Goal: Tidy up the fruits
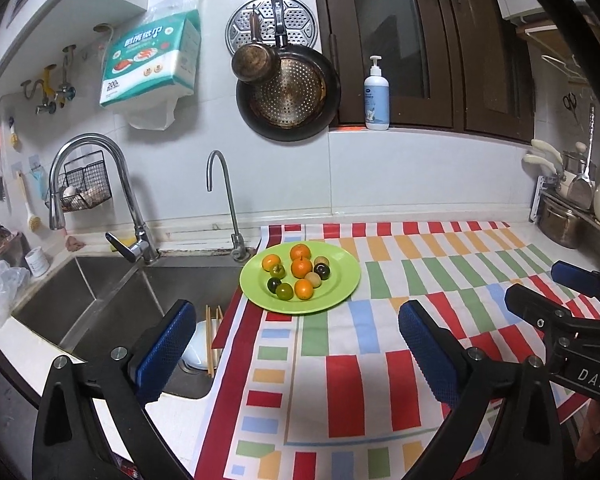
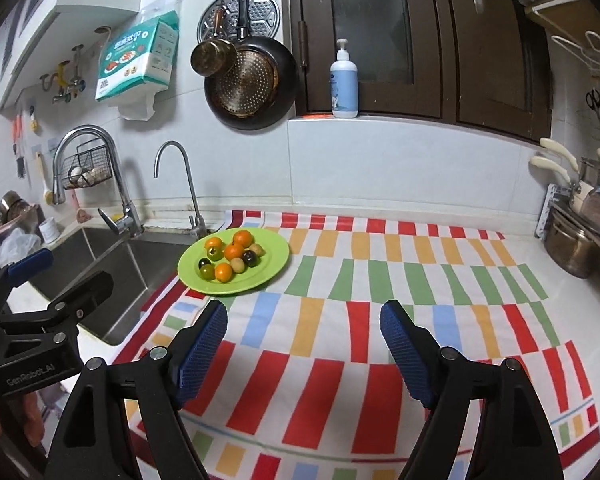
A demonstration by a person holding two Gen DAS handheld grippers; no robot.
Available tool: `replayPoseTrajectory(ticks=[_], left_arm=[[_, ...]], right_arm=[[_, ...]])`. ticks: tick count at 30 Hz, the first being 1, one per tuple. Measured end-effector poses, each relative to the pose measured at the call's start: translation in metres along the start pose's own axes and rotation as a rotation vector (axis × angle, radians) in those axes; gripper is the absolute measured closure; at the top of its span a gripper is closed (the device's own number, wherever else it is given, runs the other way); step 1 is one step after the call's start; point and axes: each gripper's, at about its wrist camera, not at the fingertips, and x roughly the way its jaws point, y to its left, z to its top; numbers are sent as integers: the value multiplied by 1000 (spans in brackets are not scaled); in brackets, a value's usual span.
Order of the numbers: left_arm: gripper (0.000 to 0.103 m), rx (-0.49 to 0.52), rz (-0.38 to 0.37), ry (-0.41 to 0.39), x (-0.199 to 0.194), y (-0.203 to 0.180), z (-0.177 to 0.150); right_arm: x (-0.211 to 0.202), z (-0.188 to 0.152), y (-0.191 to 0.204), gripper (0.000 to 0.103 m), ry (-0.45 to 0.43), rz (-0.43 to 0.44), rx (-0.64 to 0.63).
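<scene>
Fingers: your left gripper (image 1: 294, 354) has its blue pads spread wide with nothing between them; your right gripper (image 2: 302, 354) is likewise parted and empty. Both hang above the striped cloth (image 2: 340, 360), on your side of the green plate (image 1: 340, 292).

Fruit location: all the fruits sit on the green plate, clustered near its middle. The plate rests on the cloth's corner nearest the sink (image 1: 100, 300), just in front of the thin tap (image 1: 224, 200).

Oranges: four small oranges (image 1: 301, 267), round and firm-skinned. They look light and likely to roll, so I'd close across the widest part.

Dark fruits: two glossy dark ones (image 1: 322, 270); probably smooth and slippery, so squeeze gently.

Green fruits: two greenish ones (image 1: 284, 291), touching their neighbours. Enter from the free side.

Tan fruits: two pale tan ones (image 1: 313, 279), small, wedged among the others.

Risk: the pieces touch each other, so nudging one may scatter the rest toward the plate's rim.
</scene>
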Motion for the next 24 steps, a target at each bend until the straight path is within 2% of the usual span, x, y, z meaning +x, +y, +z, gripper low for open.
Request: replayPoseTrajectory(ticks=[11, 24], left_arm=[[0, 14, 3, -28, -21, -9, -3], [0, 20, -4, -42, -31, -16, -3]], right_arm=[[-21, -6, -4, 21, -18, -1, -9], [-28, -9, -9, 21, -26, -1, -9]])
